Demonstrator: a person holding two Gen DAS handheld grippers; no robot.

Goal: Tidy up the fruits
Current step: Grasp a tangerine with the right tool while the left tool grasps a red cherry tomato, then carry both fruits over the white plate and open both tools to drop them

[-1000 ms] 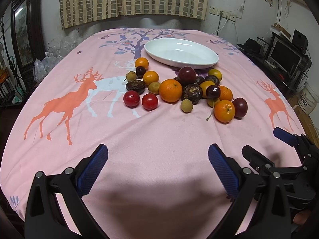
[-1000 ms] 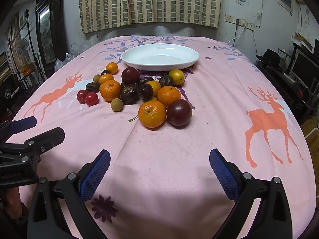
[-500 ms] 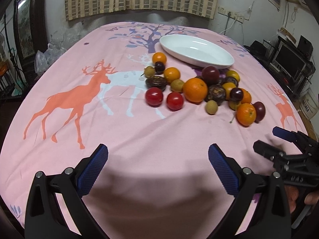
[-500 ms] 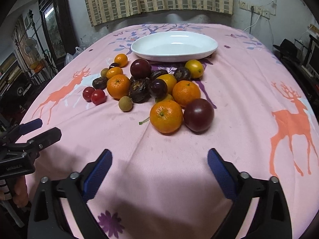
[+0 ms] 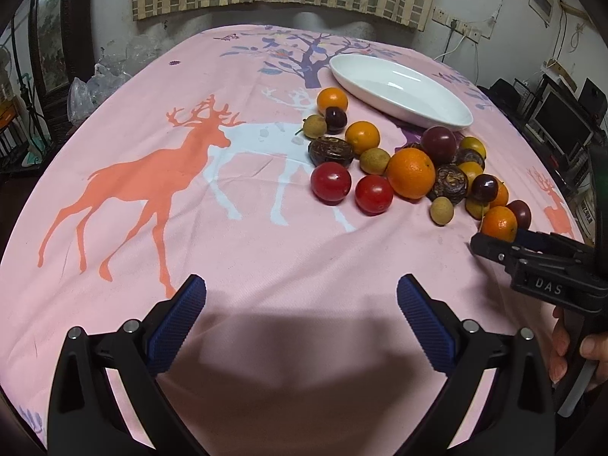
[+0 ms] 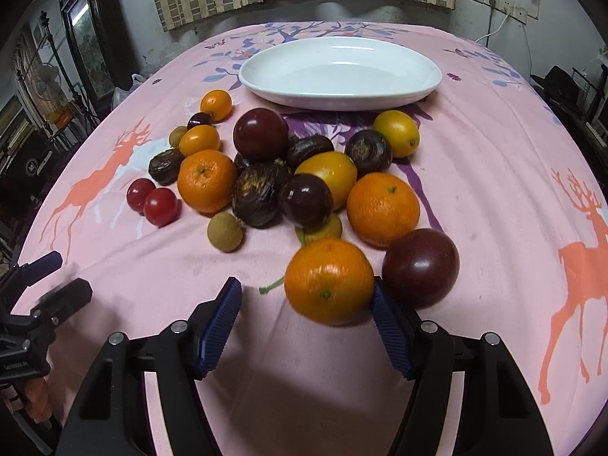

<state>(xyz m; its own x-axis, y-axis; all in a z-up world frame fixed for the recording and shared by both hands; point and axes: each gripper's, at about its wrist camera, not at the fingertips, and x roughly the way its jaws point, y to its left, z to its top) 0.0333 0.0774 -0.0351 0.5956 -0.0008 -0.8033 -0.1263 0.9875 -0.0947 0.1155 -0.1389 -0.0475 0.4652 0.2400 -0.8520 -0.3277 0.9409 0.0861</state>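
Note:
A heap of fruit lies on the pink deer-print cloth (image 6: 494, 152) in front of an empty white oval dish (image 6: 342, 72), also seen as dish (image 5: 399, 87). The nearest tangerine (image 6: 328, 279) sits between the tips of my right gripper (image 6: 304, 288), whose jaws are closing. The right pad is at its side and the left pad stands clear of it. A dark plum (image 6: 420, 266) lies just right of it. My left gripper (image 5: 300, 285) hovers open over bare cloth, short of two red tomatoes (image 5: 330, 182).
Other tangerines, yellow fruit, brown wrinkled fruit and small longans crowd the heap (image 6: 266, 174). A hand holds the right gripper (image 5: 494, 243) at the left view's right edge. The left gripper (image 6: 57, 281) shows at the right view's left edge. Furniture and monitors surround the table.
Both grippers came forward toward the fruit. The right one reached the nearest tangerine and its jaws narrowed around it. The left jaws kept their width.

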